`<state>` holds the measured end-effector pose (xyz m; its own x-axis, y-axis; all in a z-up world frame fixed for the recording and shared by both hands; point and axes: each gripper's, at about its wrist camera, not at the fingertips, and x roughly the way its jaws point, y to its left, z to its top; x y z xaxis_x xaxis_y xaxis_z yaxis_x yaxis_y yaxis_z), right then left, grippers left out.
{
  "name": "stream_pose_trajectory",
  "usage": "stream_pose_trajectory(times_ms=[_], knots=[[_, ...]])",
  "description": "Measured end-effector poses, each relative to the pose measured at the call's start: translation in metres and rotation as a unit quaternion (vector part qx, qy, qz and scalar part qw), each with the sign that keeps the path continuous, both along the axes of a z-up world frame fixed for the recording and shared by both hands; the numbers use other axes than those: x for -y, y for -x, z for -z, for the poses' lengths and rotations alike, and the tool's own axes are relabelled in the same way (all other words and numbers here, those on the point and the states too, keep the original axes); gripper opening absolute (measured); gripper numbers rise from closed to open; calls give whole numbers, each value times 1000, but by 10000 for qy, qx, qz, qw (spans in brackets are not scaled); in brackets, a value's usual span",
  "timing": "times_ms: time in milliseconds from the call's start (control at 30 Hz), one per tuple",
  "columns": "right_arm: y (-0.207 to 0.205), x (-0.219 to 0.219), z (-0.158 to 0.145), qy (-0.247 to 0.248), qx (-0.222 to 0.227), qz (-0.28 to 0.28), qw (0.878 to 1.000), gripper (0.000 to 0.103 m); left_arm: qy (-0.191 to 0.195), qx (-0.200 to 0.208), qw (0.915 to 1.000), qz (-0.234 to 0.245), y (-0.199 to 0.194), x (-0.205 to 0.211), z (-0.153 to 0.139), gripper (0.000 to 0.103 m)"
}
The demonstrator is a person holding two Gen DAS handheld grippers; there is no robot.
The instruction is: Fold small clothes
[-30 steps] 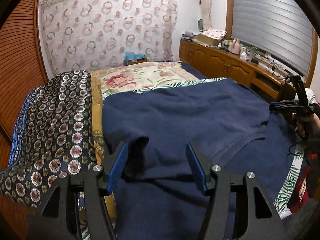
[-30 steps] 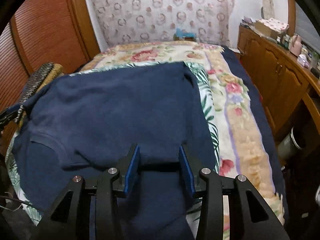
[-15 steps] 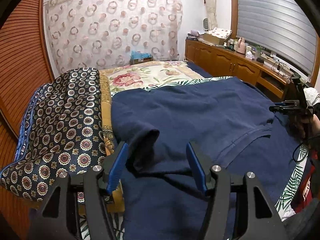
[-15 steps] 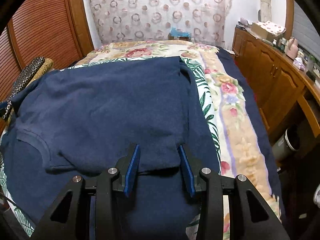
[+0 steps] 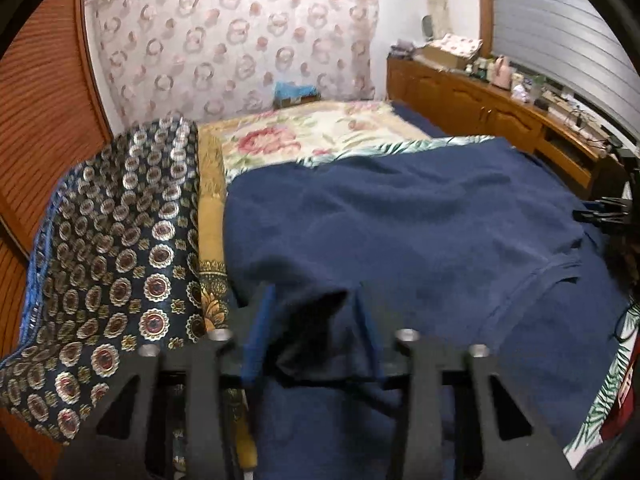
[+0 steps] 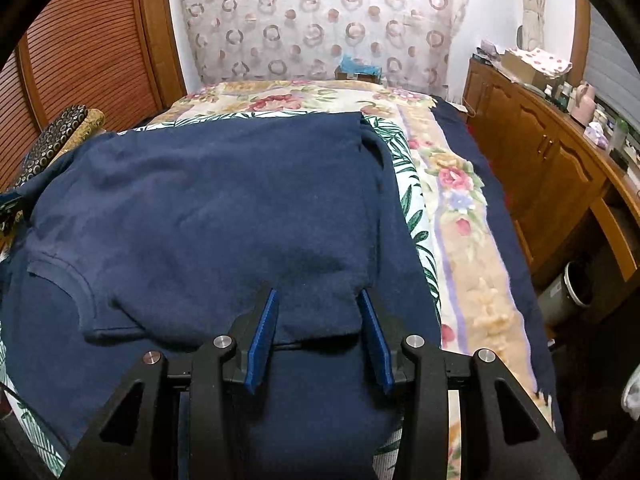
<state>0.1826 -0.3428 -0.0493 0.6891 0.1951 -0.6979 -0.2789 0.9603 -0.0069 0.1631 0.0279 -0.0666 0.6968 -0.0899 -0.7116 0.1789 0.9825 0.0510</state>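
A: Start at the left gripper (image 5: 312, 332). What are its blue-padded fingers (image 5: 258, 340) doing?

B: Its jaws have just been closing, and a bunched fold of the dark navy knit shirt (image 5: 400, 224) sits between them. The picture is smeared there, so I cannot tell whether the pads actually press the cloth.

A: And the right gripper (image 6: 318, 330)?

B: Its jaws stand partly apart, with a folded edge of the navy shirt (image 6: 208, 200) between the blue pads. The cloth fills the gap, but whether the pads bite it I cannot say.

A: Where does the shirt lie?

B: Spread across the bed, over a white sheet with green leaf print (image 6: 412, 208), which lies on a cream floral blanket (image 6: 472, 248). The seam of one sleeve shows at the left in the right wrist view.

A: Anything beside it?

B: A dark cloth patterned with round medallions (image 5: 120, 240) just beside the shirt's edge in the left view. A wooden cabinet (image 6: 552, 168) runs along the far side, and a curtain with ring prints (image 6: 320, 20) hangs behind the bed.
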Motion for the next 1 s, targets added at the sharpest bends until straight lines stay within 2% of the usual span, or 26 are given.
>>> stream_pose_trajectory(times_ms=[100,200,233,300,333,400,500,667,867,1000], knots=[[0,1,0,-1,-1,-6,10000,44,-43,-27,9999,-92,-5,-2,3,7],[0,2,-1,5,9,-7,10000,44,24,67,9999,-77,-3,-3,-1,7],[-1,4,-1,2,8,-4,10000,40,64,149,9998,-86,-1,-5,-5,7],[-1,4,-3,49,19,-58,10000,15,155,343,9992,-91,4,-8,-15,6],[0,2,-5,123,19,-137,9998,9,206,458,9987,-115,7,-10,-22,6],[1,1,-9,79,15,-260,9996,8,355,578,9976,-123,10,-17,-30,6],[9,0,-26,-47,242,-375,9990,7,663,765,9948,-119,19,-25,-46,6],[28,6,-58,-187,580,-409,9973,7,970,1052,9897,-77,41,-32,-67,6],[64,22,-83,-320,804,-459,9952,7,1373,1186,9834,-89,67,-45,-79,6],[96,39,-97,-415,973,-497,9931,7,1497,1250,9807,-124,86,-50,-81,6]])
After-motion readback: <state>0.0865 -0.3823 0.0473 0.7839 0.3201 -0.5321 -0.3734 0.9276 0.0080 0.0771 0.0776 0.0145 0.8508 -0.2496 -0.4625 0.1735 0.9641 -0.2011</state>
